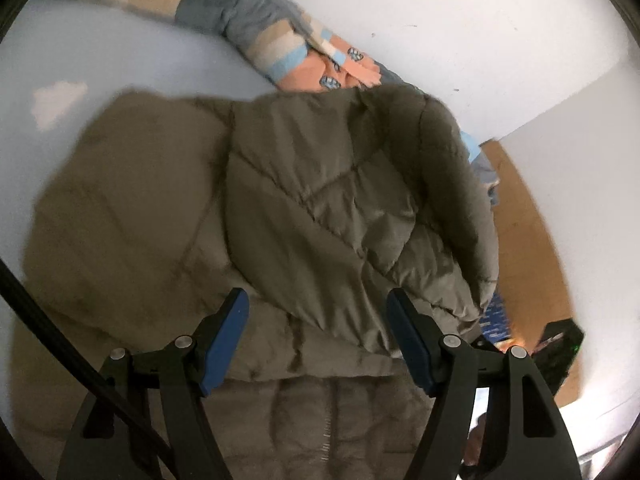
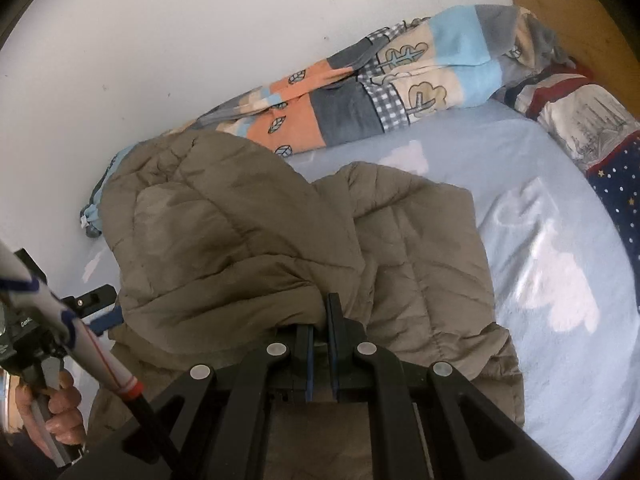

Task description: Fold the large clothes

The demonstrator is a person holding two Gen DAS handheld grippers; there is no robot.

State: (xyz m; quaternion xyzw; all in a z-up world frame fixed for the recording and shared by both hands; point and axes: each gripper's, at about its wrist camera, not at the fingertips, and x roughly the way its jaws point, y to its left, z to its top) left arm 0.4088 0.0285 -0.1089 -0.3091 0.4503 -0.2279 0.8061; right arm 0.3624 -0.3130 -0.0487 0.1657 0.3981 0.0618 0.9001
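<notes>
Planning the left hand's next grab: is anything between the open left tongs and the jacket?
Nothing visible. The left tongs hang open right over the olive jacket, with only its folded-over fabric in front. The right tongs are shut on a fold of the jacket.

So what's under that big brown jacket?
The jacket lies on a light blue sheet with white cloud shapes. Behind it, a patchwork quilt runs along the wall. Whatever is directly beneath the jacket is covered.

Both wrist views close, angled down, sharing jacket (image 1: 320,208)
</notes>
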